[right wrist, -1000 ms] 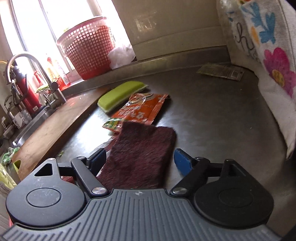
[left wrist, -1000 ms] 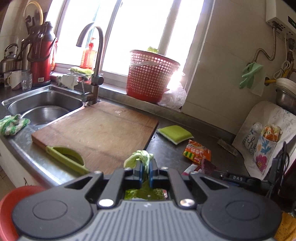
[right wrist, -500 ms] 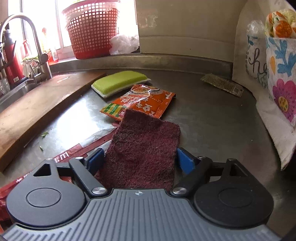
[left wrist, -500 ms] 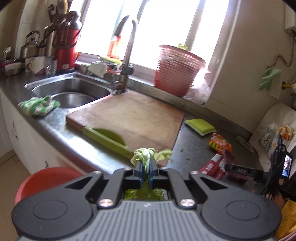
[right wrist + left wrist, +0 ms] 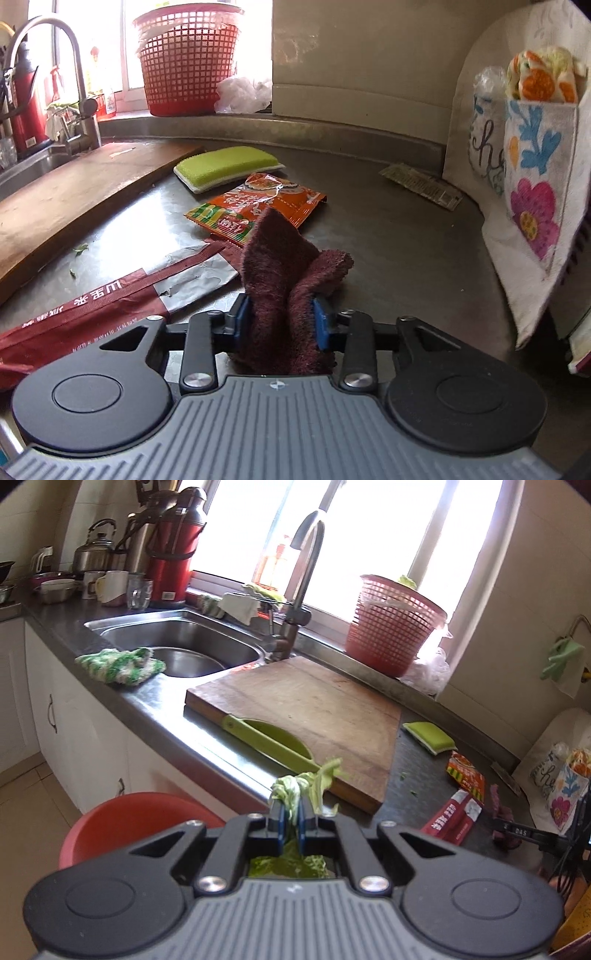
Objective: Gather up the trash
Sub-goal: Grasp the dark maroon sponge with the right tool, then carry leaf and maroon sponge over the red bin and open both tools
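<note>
The steel counter (image 5: 406, 258) holds litter not yet collected: a red wrapper (image 5: 92, 314), an orange packet (image 5: 258, 203); the right gripper (image 5: 280, 317) has just closed, pinching a maroon scouring pad (image 5: 280, 266); the left gripper (image 5: 291, 818) clamps vegetable scraps (image 5: 295, 786) near a red bin (image 5: 129, 819).

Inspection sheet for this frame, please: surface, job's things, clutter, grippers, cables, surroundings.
Surface: steel counter, green crumbs near the cutting board.
Job's things: vegetable scraps in left gripper; maroon pad in right gripper; orange packet, red wrapper and a flat sachet lying on the counter; red bin on the floor below the counter edge.
Clutter: green sponge, green-handled tool, striped cloth.
Grippers: left gripper shut on scraps; right gripper jaws just closed, folding the pad.
Cables: nothing seen.
Surroundings: sink, faucet, red basket, window.
</note>
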Demonstrator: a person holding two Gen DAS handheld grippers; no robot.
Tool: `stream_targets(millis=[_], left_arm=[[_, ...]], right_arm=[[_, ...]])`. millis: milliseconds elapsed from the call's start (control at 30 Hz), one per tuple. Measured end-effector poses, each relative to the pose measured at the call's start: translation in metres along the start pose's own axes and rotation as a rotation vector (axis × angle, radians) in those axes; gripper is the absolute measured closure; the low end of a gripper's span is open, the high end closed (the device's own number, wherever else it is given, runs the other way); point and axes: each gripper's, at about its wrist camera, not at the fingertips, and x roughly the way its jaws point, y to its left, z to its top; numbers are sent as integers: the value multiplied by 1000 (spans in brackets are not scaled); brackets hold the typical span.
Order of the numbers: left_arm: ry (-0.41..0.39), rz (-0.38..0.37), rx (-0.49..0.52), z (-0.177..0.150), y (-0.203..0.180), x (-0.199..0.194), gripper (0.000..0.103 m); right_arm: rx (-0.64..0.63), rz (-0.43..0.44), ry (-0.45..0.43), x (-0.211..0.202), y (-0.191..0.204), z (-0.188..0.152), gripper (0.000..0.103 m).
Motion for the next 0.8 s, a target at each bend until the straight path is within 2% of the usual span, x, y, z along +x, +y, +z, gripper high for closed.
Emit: stream_targets(millis=[267, 433, 600, 800], left_arm=[[-12, 41, -32, 2, 24, -12, 99], [-6, 68, -45, 0, 36, -12, 99], [5, 92, -54, -2, 44, -9, 99], [30, 130, -67, -7, 55, -3, 99]], right_arm=[[-5, -6, -9, -16, -2, 1, 65], [-27, 45, -33, -35, 11, 9, 65], [-73, 200, -67, -55, 46, 26, 65], [-156, 498, -58, -74, 116, 46, 65]])
